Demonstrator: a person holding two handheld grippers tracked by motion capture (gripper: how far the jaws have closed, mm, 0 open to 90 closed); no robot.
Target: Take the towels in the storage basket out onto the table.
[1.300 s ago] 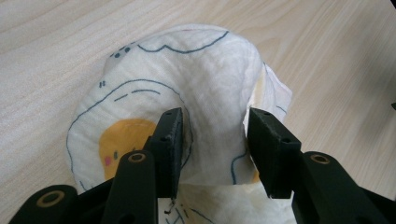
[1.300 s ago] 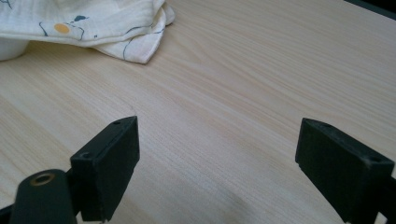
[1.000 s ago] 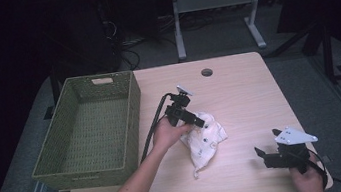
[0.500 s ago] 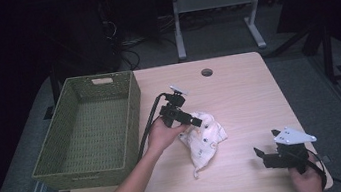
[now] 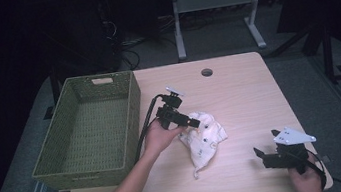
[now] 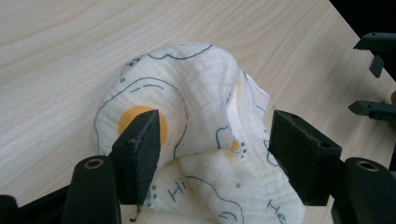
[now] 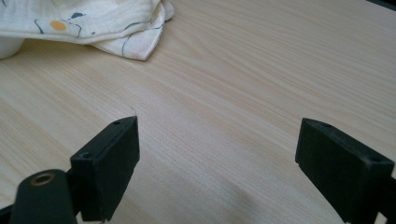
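While poised wide open astride the crumpled white egg-print muslin cloth (image 6: 201, 140) mid-counter (image 5: 239, 96), left tool (image 6: 212, 142) grips nothing: likely pre-grasp, needing closure; right tool (image 7: 233, 168) open, empty

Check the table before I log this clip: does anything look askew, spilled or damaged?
Only the printed cloth: it lies crumpled mid-table beside the empty green basket, with the open left tongs straddling it. No spill or damage shows.

basket (image 5: 88, 133) left, cloth (image 5: 205, 139) right — tabletop (image 5: 239, 96)
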